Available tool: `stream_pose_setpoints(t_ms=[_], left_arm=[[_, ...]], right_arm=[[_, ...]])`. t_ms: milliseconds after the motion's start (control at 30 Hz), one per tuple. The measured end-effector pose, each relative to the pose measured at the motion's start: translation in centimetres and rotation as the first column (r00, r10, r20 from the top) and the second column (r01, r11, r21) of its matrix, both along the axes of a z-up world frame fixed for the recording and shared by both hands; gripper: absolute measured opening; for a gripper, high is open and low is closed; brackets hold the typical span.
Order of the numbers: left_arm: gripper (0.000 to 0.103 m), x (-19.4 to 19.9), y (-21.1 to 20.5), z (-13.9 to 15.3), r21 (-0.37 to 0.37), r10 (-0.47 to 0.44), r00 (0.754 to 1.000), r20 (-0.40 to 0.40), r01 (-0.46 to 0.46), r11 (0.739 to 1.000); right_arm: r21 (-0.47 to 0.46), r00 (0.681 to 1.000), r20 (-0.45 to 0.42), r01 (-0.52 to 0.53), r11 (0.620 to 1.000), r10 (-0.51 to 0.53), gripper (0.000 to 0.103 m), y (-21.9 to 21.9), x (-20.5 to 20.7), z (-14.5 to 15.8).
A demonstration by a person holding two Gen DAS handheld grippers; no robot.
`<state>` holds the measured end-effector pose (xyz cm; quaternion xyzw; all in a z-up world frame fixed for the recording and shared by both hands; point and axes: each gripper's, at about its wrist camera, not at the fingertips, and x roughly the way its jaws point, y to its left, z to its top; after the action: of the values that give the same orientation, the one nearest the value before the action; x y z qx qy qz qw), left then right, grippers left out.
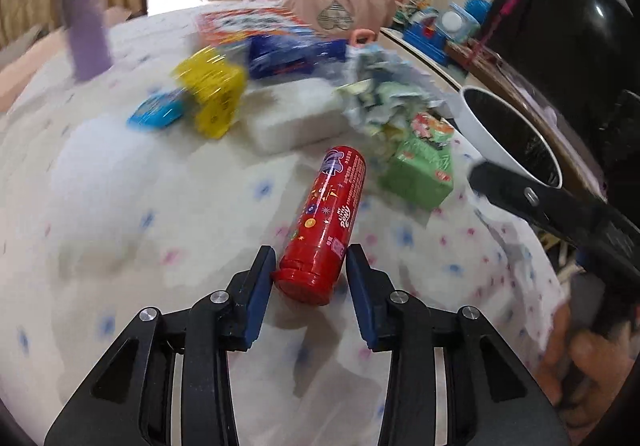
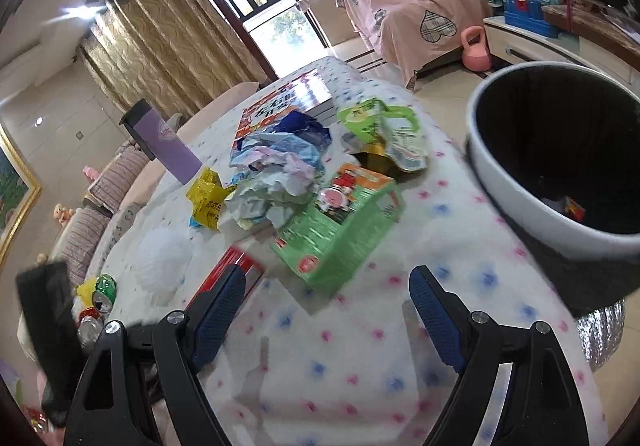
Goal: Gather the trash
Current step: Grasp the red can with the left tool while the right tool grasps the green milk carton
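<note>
My left gripper (image 1: 310,270), jaws open, straddles the red tube's (image 1: 326,222) cap end, so I squeeze squarely (it could roll), then carry it to the bin (image 1: 508,134) at two o'clock, my right gripper (image 2: 326,310) empty and open.

A bench (image 2: 352,346) covered with a white cloth dotted in blue and pink carries the litter. A red tube (image 1: 326,222) lies on its side near the front. Beside it sits a crushed green carton (image 2: 340,230), touching a heap of crumpled paper (image 2: 276,182). A yellow wrapper (image 2: 206,198) lies just beside that heap, with a white fluffy ball (image 2: 162,262) nearer the edge. Farther back stand a purple box (image 2: 168,144), tilted, and a flat printed book (image 2: 288,102). A torn green pouch (image 2: 384,134) rests near a white-rimmed bin (image 2: 532,214) at the bench's side.
</note>
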<state>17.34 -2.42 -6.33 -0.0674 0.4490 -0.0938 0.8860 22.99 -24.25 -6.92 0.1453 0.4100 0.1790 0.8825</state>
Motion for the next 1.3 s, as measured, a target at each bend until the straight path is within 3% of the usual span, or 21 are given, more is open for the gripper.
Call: stream_pose_setpoints(t_ms=[100,233,333,433,500,667,833,933,1033,1100,1133,1167,1200,1300], left_arm=[[0.036,-1.6,1.6,-0.3,-0.043,0.043,0.999,-0.019,-0.043,0.998],[0.036,-2.7,2.3,-0.3,-0.046,0.053,0.998,-0.021,-0.054,0.997],[0.036,-2.8,2.4,-0.3,-0.049,0.053,0.998,-0.024,-0.054,0.997],[0.036,-2.6,2.1,-0.3,-0.048,0.05,0.998,-0.024,-0.051,0.998],[0.036,-2.7,1.9,-0.3,-0.054,0.044,0.999,-0.025,-0.046,0.998],[0.036,-2.4,1.2,-0.2,-0.057,0.02,0.999,-0.026,-0.022,0.998],[0.048,-1.7,0.5,0.1,-0.038,0.008,1.0,-0.022,-0.009,0.999],[0.055,-1.3,0.1,0.4,-0.007,0.008,1.0,-0.012,-0.009,1.0],[0.056,-0.8,0.0,0.4,0.007,0.007,1.0,-0.006,-0.007,1.0],[0.056,-0.4,-0.1,0.2,0.025,0.007,1.0,-0.004,-0.007,1.0],[0.052,-0.2,-0.2,0.0,0.036,0.004,1.0,-0.01,-0.004,0.999],[0.04,-0.1,-0.2,-0.2,0.041,0.006,1.0,-0.015,-0.005,0.999],[0.035,0.0,-0.2,-0.4,0.044,0.005,1.0,-0.023,-0.004,0.999],[0.033,-0.3,-0.2,-0.3,0.036,0.008,1.0,-0.018,-0.007,0.999]], right_arm=[[-0.061,1.0,-0.013,0.003,0.998,-0.004,0.086,2.2,1.2,-0.4],[-0.205,0.999,-0.03,0.028,0.978,-0.035,0.085,5.0,3.1,-1.6],[-0.231,0.999,-0.015,0.046,0.972,-0.05,0.066,4.7,3.0,-1.7],[-0.206,1.0,-0.011,0.014,0.978,-0.016,0.055,3.5,1.6,-1.3],[-0.164,0.999,-0.019,-0.03,0.986,0.027,0.055,2.2,-0.3,-0.9],[-0.159,0.993,-0.08,-0.1,0.982,0.088,0.056,0.2,-3.5,-1.1],[-0.109,0.995,-0.085,-0.055,0.993,0.046,0.073,-0.6,-3.1,-0.8],[-0.085,0.997,-0.064,-0.056,0.995,0.051,0.074,0.2,-2.3,-0.3],[-0.14,0.998,-0.05,-0.053,0.989,0.047,0.073,1.4,-1.2,-0.7],[-0.16,0.997,-0.065,-0.052,0.986,0.042,0.067,1.7,-0.6,-1.3],[-0.17,0.997,-0.069,-0.045,0.984,0.034,0.057,1.6,-0.5,-1.6],[-0.174,0.998,-0.058,-0.043,0.984,0.034,0.056,1.4,-0.7,-1.7],[-0.168,0.998,-0.053,-0.043,0.985,0.035,0.055,1.2,-0.9,-1.6],[-0.127,0.999,-0.033,-0.028,0.991,0.024,0.047,-0.1,-2.0,-1.2]])
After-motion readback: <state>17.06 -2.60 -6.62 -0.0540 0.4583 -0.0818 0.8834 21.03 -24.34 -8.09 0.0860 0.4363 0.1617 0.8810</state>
